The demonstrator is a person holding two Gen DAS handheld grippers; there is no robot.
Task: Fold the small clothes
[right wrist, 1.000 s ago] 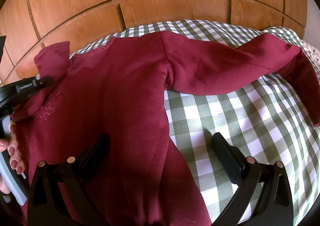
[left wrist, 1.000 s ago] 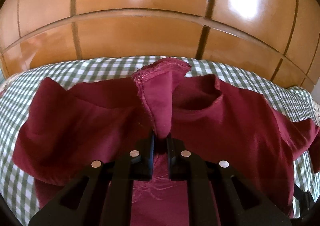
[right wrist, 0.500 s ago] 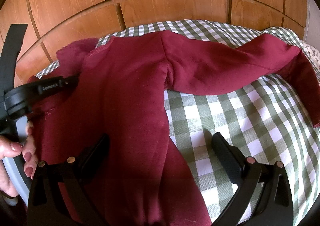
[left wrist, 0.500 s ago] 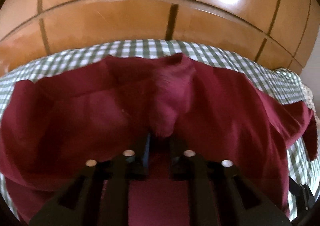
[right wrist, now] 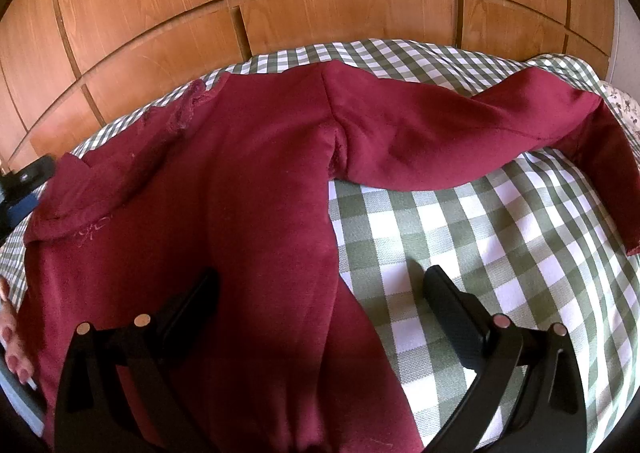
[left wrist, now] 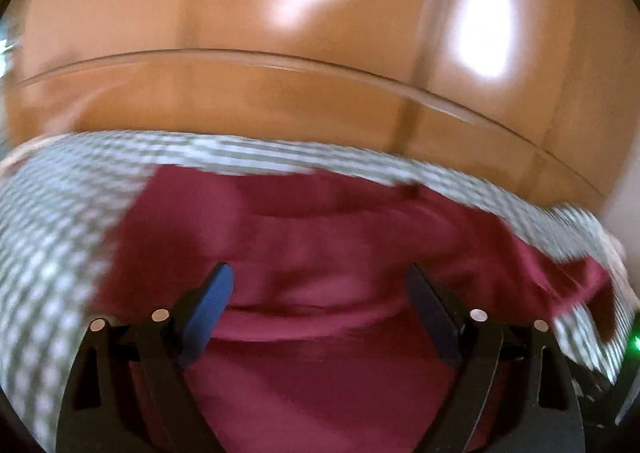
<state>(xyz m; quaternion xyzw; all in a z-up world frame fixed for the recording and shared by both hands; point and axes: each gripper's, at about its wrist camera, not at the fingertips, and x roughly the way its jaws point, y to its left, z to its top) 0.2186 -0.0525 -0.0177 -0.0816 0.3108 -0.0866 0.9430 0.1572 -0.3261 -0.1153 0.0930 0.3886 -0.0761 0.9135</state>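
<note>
Release done: left gripper [left wrist: 320, 289] had let go of the maroon top [right wrist: 248, 189], jaws spread.
Sleeve lay folded inward on the checked bedcover [right wrist: 500, 237]; right gripper [right wrist: 320, 293] hung open, empty.

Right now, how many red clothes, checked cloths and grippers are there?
Red garment: 1
Green-and-white checked cloth: 1
Grippers: 2, left gripper and right gripper, both with fingers apart
Total: 4

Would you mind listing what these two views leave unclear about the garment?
- Left wrist view: motion blur smears the maroon garment; its folds are unreadable.
- Right wrist view: the hem runs off the bottom edge behind the right gripper.
- Right wrist view: the far sleeve cuff is cut off at the frame edge.
</note>
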